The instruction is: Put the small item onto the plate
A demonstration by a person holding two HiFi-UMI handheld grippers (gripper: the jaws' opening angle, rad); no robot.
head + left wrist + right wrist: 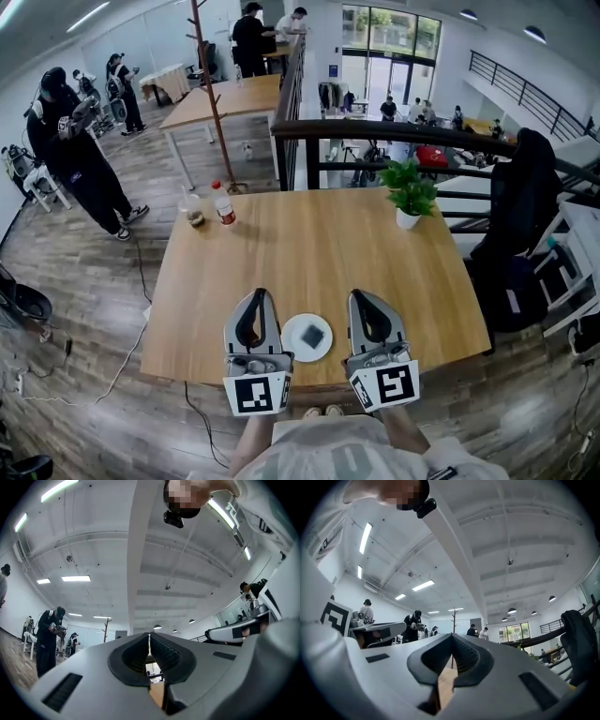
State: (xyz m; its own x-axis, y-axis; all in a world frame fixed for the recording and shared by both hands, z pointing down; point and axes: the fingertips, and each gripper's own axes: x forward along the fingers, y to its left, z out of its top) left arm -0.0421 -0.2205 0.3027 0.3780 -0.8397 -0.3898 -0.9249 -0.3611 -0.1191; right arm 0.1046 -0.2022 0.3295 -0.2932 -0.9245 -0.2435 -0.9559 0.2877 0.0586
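A small white plate (292, 345) lies near the front edge of the wooden table (309, 248). On it rests a small dark square item (312, 336). My left gripper (258, 293) is just left of the plate and my right gripper (360, 295) just right of it. Both are lifted and point away over the table. In the left gripper view the left gripper (149, 635) has its jaws together with nothing between them. The right gripper (451, 635) in its own view is likewise shut and empty. Neither gripper view shows the plate.
A red-labelled bottle (223, 203) and a glass (194, 215) stand at the table's far left. A potted plant (410, 193) sits at the far right. A dark jacket hangs over a chair (521, 202) to the right. A black railing (375, 131) runs behind; people stand at left.
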